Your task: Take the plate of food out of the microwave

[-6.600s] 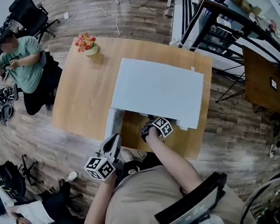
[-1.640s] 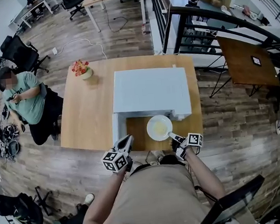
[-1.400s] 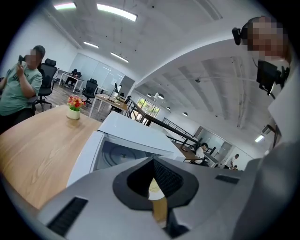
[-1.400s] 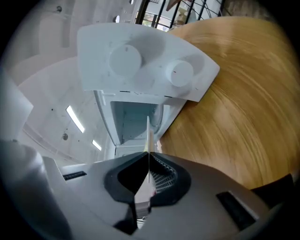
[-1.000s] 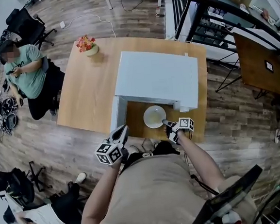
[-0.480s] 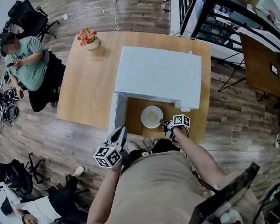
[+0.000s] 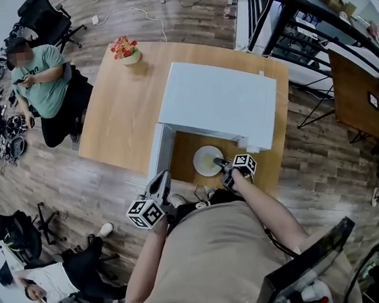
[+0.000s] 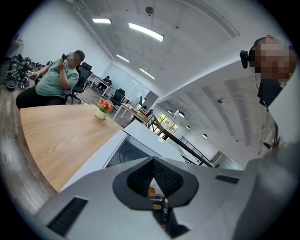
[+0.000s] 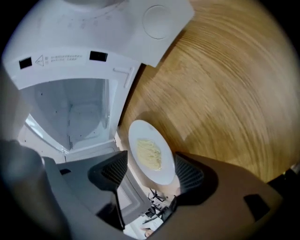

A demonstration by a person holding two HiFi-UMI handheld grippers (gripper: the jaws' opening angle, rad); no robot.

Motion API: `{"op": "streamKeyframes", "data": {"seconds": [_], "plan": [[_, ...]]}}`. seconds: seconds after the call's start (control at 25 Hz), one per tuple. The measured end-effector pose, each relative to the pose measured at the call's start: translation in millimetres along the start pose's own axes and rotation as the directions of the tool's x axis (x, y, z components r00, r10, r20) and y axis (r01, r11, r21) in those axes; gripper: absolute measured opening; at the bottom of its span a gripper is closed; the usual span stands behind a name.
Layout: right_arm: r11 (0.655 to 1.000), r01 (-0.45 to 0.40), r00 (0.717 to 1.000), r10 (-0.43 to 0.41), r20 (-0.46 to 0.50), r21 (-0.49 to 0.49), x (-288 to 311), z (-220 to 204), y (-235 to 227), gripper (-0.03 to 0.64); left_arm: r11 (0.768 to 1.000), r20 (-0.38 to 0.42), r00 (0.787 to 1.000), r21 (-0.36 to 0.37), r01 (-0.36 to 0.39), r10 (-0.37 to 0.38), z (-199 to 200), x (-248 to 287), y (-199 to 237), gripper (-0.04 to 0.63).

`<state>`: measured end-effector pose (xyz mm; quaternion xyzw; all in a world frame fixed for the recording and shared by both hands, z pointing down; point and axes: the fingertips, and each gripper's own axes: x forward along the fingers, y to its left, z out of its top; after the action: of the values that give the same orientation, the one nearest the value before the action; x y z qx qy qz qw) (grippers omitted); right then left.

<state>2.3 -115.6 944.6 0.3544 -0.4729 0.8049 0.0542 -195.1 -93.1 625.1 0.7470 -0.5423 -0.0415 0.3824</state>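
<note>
A white plate with pale yellow food lies on the wooden table, just in front of the open white microwave. My right gripper is at the plate's near rim. In the right gripper view its jaws are opening, and the plate lies between the two spread pads, which do not press on it. The empty microwave cavity shows behind. My left gripper hangs off the table's near edge, shut and empty.
The microwave door stands open to the left of the plate. A flower pot stands at the table's far left corner. A seated person is left of the table. Black railings and a dark table are at the right.
The plate, unseen while my right gripper reached into the microwave, came out and now lies on the table. Over the last half second plate and grippers have barely moved.
</note>
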Motion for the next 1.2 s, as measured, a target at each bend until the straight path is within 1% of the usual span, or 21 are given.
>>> {"op": "streamKeyframes", "data": {"seconds": [0.08,0.12,0.2,0.24,0.32,0.4,0.44,0.52,0.6,0.68,0.72,0.76,0.8,0.84,0.88,0.96,1.04,1.12,1.2], "plan": [[0.997,0.021,1.000,-0.023,0.016,0.068,-6,-1,-7,0.305,1.000,0.006,1.000,-0.022,0.009,-0.009,-2,-3,-1,0.003],[0.996,0.037,0.999,-0.040,0.028,0.086,-10,0,-9,0.322,0.999,0.007,1.000,-0.029,0.016,-0.016,-2,-3,-2,0.003],[0.993,0.071,0.996,-0.076,0.053,0.091,-17,9,-6,0.324,0.999,0.012,0.999,-0.027,0.033,-0.032,1,-1,-4,0.003],[0.994,0.088,0.993,-0.093,0.068,0.072,-20,14,-3,0.324,0.999,0.012,0.999,-0.020,0.043,-0.043,4,1,-5,0.003],[0.994,0.113,0.988,-0.112,0.109,-0.001,-31,22,6,0.324,0.998,0.004,0.998,-0.007,0.065,-0.065,8,4,-8,0.003],[0.987,0.123,0.981,-0.106,0.162,-0.103,-51,26,17,0.324,0.996,-0.005,0.996,0.000,0.088,-0.088,11,5,-12,0.003],[0.978,0.130,0.977,-0.099,0.189,-0.162,-64,27,24,0.324,0.995,-0.006,0.995,0.000,0.099,-0.099,12,5,-14,0.003],[0.950,0.151,0.966,-0.083,0.244,-0.273,-92,25,41,0.322,0.993,-0.002,0.993,-0.003,0.120,-0.120,16,5,-17,0.003],[0.919,0.165,0.953,-0.055,0.297,-0.357,-115,19,61,0.322,0.990,0.001,0.990,-0.004,0.142,-0.142,22,4,-18,0.003],[0.894,0.145,0.943,0.005,0.334,-0.424,-135,5,87,0.321,0.987,-0.007,0.987,0.012,0.162,-0.162,25,-1,-20,0.003],[0.879,0.123,0.939,0.047,0.342,-0.460,-146,-6,103,0.321,0.985,-0.018,0.985,0.034,0.171,-0.170,26,-5,-22,0.003],[0.858,0.102,0.933,0.092,0.347,-0.503,-157,-17,122,0.319,0.981,-0.033,0.983,0.068,0.182,-0.180,27,-11,-25,0.003],[0.828,0.093,0.925,0.133,0.356,-0.554,-170,-28,141,0.318,0.975,-0.047,0.980,0.105,0.197,-0.193,30,-17,-28,0.003],[0.787,0.104,0.913,0.167,0.372,-0.608,-183,-37,160,0.315,0.967,-0.056,0.976,0.139,0.215,-0.209,33,-24,-31,0.003],[0.740,0.131,0.897,0.195,0.397,-0.660,-197,-44,177,0.309,0.959,-0.060,0.973,0.163,0.232,-0.225,36,-30,-33,0.003],[0.650,0.207,0.856,0.242,0.457,-0.731,-224,-55,209,0.284,0.949,-0.055,0.966,0.180,0.258,-0.252,43,-42,-35,0.003],[0.585,0.284,0.806,0.284,0.519,-0.760,-244,-67,238,0.270,0.945,-0.043,0.962,0.181,0.272,-0.269,54,-54,-34,0.003],[0.537,0.351,0.755,0.322,0.571,-0.767,-257,-83,266,0.270,0.941,-0.027,0.959,0.187,0.284,-0.284,66,-67,-30,0.003],[0.487,0.409,0.713,0.356,0.603,-0.772,-265,-104,289,0.270,0.936,-0.004,0.953,0.191,0.297,-0.301,78,-82,-27,0.003]]}}
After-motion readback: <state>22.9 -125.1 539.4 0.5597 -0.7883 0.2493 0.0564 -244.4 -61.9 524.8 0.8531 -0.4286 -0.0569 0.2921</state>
